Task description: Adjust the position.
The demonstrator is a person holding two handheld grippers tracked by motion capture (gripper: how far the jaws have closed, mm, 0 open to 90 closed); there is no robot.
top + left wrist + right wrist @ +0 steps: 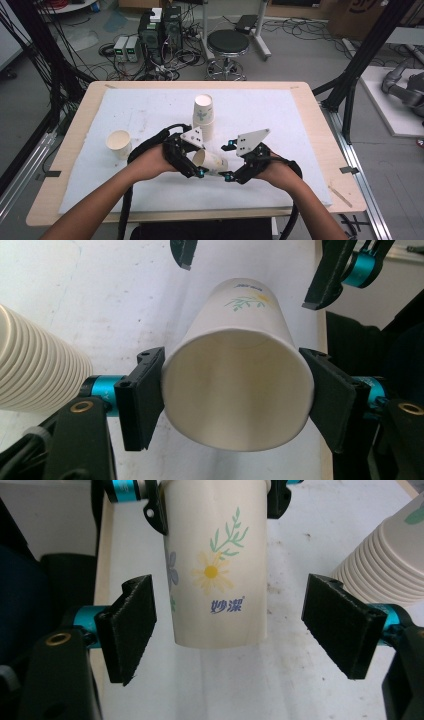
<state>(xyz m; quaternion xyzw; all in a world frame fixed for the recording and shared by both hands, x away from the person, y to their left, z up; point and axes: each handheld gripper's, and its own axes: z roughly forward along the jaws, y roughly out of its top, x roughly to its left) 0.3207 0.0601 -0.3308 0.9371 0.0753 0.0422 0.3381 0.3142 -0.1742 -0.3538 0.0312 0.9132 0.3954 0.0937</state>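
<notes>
I have a light wooden table (pixel 320 125) under a white foam mat (pixel 280 175), and the mat's near and right stretches give me free room; the table's edges lie well away from both hands. Behind my hands stands a tall stack of white paper cups (pixel 203 118), close to the left gripper (pixel 199 170), and a single cream paper cup (pixel 119 142) sits upright off to the left near the mat's edge. The white paper cup with a printed yellow flower (pixel 216 570) lies on its side in the air between my hands. My left gripper is clamped on it near the rim, one pad on each side. My right gripper (pixel 229 625) stands apart around the cup's base end, neither pad touching.
</notes>
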